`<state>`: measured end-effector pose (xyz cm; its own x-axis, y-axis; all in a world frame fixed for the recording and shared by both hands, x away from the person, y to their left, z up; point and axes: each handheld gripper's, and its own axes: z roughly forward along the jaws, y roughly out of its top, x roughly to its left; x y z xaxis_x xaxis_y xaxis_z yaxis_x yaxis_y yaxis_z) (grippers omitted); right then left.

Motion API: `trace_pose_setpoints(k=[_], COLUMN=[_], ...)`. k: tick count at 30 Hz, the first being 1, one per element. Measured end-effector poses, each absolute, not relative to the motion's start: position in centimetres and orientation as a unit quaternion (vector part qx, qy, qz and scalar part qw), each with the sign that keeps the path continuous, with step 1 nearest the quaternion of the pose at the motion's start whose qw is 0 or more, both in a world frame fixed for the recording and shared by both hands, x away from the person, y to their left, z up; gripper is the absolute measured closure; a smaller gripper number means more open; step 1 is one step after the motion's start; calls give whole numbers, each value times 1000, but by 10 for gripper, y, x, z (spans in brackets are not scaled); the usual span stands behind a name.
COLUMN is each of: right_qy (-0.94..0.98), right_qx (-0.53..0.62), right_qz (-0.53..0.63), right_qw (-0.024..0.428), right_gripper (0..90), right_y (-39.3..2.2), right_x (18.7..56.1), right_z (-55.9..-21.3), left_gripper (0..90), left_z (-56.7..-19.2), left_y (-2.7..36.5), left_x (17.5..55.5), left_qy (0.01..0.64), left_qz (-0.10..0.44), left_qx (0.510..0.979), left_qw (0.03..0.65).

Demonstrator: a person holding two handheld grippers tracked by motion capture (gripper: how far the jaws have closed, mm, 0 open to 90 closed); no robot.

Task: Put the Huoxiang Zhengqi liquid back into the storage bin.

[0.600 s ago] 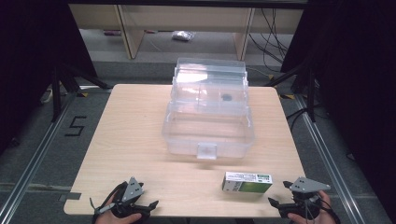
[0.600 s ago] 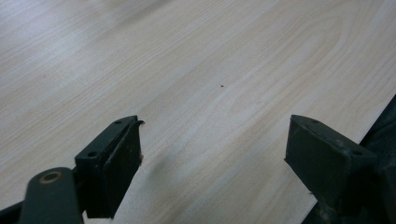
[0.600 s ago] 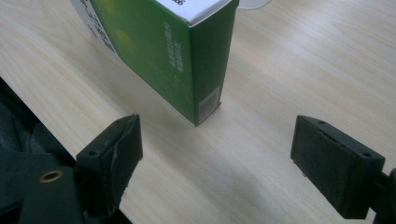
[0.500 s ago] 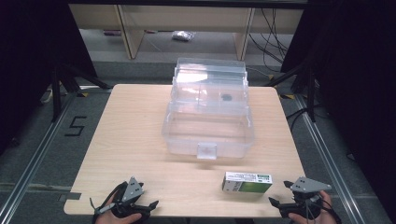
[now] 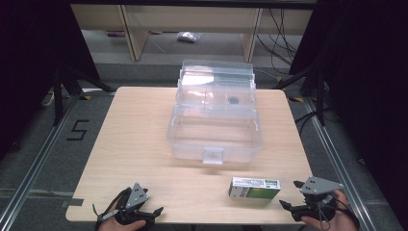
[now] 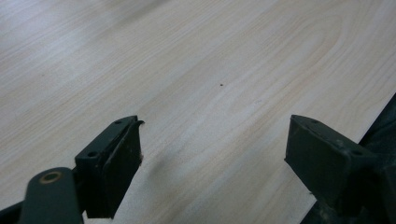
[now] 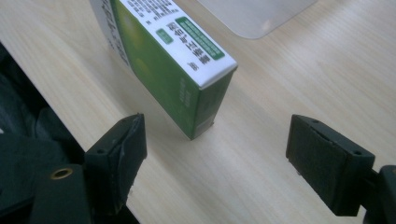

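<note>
Grey floor [image 5: 43,144], wooden shelving [image 5: 130,29]

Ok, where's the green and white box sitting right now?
In the high view the green and white box lies flat near the table's front edge, between the clear bin and the open right tongs.

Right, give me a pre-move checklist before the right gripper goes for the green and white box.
1. Right gripper open: ok, jaws spread with nothing between them.
2. Green and white box free to grasp: ok, it lies alone on the wooden table, apart from the clear plastic storage box.
3. Gripper lined up: ok, the box's near corner sits ahead of the jaws in the right gripper view.
4. Storage box open: ok, lid raised.
5. Left gripper out of the way: ok, open at the near edge.
6. Box contents: cannot tell.
</note>
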<state>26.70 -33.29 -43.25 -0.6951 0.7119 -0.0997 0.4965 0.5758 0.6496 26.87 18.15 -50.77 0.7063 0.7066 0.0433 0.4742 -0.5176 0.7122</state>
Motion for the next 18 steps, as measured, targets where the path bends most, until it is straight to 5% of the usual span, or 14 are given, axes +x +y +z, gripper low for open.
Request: trace_pose_setpoints(k=[18], right_qy=[911], right_qx=[267], right_qz=[266], right_qw=[169], right_gripper=[233], right_y=[-305], right_x=[285], right_z=[-401], left_gripper=[178], left_z=[-508], left_y=[179], left_x=[268], left_qy=[349], left_qz=[163], left_qx=[849], left_qw=[362])
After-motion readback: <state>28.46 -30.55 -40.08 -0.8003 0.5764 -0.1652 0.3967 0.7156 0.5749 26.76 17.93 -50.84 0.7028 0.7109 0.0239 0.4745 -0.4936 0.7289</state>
